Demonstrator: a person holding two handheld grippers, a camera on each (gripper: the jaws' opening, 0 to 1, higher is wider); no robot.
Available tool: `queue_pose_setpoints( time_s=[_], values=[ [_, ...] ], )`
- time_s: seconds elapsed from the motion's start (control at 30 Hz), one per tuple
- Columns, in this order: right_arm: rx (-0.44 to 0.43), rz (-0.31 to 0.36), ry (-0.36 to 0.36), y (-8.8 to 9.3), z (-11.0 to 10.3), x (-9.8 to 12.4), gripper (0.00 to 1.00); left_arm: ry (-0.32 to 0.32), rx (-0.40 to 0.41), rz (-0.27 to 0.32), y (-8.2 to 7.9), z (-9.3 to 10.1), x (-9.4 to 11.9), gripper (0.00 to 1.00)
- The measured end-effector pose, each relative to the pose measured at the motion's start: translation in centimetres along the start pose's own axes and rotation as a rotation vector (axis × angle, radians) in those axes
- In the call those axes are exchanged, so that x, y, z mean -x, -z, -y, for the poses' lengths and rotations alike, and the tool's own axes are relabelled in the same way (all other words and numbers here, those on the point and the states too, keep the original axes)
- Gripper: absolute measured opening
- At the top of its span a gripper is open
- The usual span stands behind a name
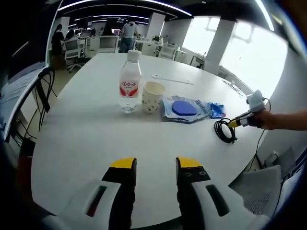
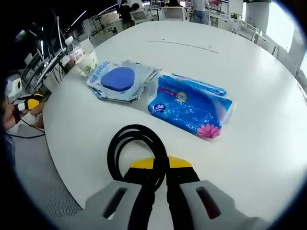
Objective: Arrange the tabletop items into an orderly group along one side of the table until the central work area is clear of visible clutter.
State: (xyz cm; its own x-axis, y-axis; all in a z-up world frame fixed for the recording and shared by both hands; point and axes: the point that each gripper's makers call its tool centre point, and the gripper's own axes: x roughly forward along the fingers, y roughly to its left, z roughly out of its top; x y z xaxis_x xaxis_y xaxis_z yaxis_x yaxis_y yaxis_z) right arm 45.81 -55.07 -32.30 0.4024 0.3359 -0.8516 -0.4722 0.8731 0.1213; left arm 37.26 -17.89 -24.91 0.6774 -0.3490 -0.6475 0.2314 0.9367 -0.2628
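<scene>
My right fingers (image 2: 160, 165) pinch the black cable (image 2: 136, 148) at the table (image 2: 249, 72) edge. Left fingers (image 1: 156, 165) narrowly apart, empty. Bottle (image 1: 130, 81), cup (image 1: 152, 97) grouped; cable's far end hidden.

The left gripper view looks from one edge of the round white table (image 1: 86, 129), raised a little and facing across it toward the office beyond, with the bottle (image 1: 130, 81), paper cup (image 1: 152, 96) and blue-disc packet (image 1: 183, 109) at middle distance. The right gripper view sits low and close over the tabletop at another edge, looking down on the black cable coil (image 2: 136, 151) just ahead and the blue tissue pack (image 2: 192, 105) near it. Both views share the table, the bottle, cup, packet, tissue pack and cable.
</scene>
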Motion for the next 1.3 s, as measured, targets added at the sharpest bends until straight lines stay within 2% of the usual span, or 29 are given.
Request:
queue_pose_setpoints(
  time_s=[0.3, 0.53, 0.87, 1.07, 1.3],
  values=[
    [0.019, 0.03, -0.024, -2.1, -1.4, -0.4, 0.04, 0.003, -0.002, 0.002, -0.1, 0.1, 0.0, 0.32],
    [0.011, 0.031, -0.029, -2.8, -1.6, -0.9, 0.05, -0.001, 0.001, 0.007, -0.1, 0.0, 0.2, 0.32],
    [0.022, 0.02, -0.033, -2.8, -2.8, -0.5, 0.05, -0.005, 0.004, 0.007, -0.1, -0.3, 0.4, 0.32],
    [0.019, 0.017, -0.048, -2.9, -2.5, -0.9, 0.06, -0.001, 0.0, 0.01, -0.3, -0.2, 0.2, 0.32],
    [0.054, 0.027, -0.042, -3.2, -1.9, -0.9, 0.06, 0.002, -0.004, 0.013, -0.6, -0.2, 0.1, 0.32]
  ],
)
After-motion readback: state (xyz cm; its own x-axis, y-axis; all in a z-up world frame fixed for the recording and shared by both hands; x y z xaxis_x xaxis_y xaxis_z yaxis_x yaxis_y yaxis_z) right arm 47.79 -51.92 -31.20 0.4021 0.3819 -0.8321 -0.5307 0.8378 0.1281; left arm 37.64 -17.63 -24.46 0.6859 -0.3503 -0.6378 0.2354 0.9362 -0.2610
